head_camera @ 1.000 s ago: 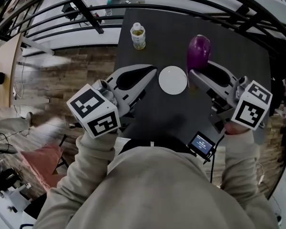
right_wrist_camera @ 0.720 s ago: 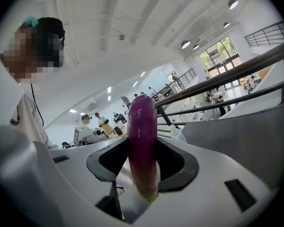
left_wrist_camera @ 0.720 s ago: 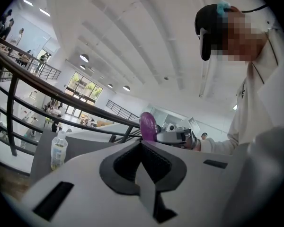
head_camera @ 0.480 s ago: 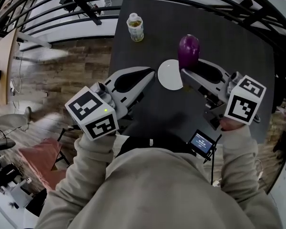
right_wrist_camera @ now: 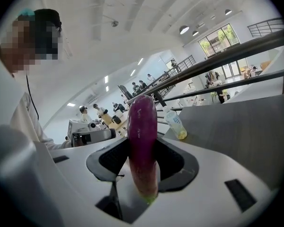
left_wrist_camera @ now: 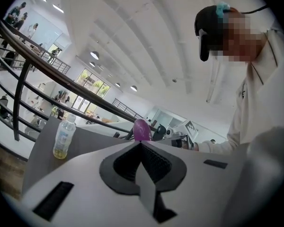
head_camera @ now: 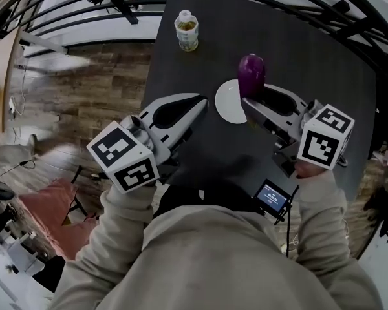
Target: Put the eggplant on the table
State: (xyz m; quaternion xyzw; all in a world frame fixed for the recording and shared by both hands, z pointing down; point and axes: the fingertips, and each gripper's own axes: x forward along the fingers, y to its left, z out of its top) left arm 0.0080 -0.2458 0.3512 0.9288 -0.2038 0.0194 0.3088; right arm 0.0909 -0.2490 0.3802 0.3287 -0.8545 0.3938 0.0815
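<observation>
A purple eggplant (head_camera: pixel 251 73) stands upright between the jaws of my right gripper (head_camera: pixel 248 99), which is shut on its lower end above the dark table (head_camera: pixel 310 50). The right gripper view has the eggplant (right_wrist_camera: pixel 142 141) rising out of the right gripper (right_wrist_camera: pixel 142 148), with its greenish stem end down in the jaws. The eggplant hangs just beside the right edge of a white plate (head_camera: pixel 229 102). My left gripper (head_camera: pixel 202 99) is left of the plate, shut with nothing in it. The left gripper view has the eggplant (left_wrist_camera: pixel 142 129) just past the left gripper (left_wrist_camera: pixel 141 144).
A small bottle of yellowish drink (head_camera: pixel 186 31) stands at the table's far left; it also appears as the bottle (left_wrist_camera: pixel 64 138) and bottle (right_wrist_camera: pixel 175 122). A small device with a lit screen (head_camera: pixel 271 197) sits at the near edge. Black railings (head_camera: pixel 116 5) run behind the table.
Both grippers have sunk toward the table. The eggplant has come down and left with the right gripper, now next to the plate's right edge. Neither gripper's jaws have changed.
</observation>
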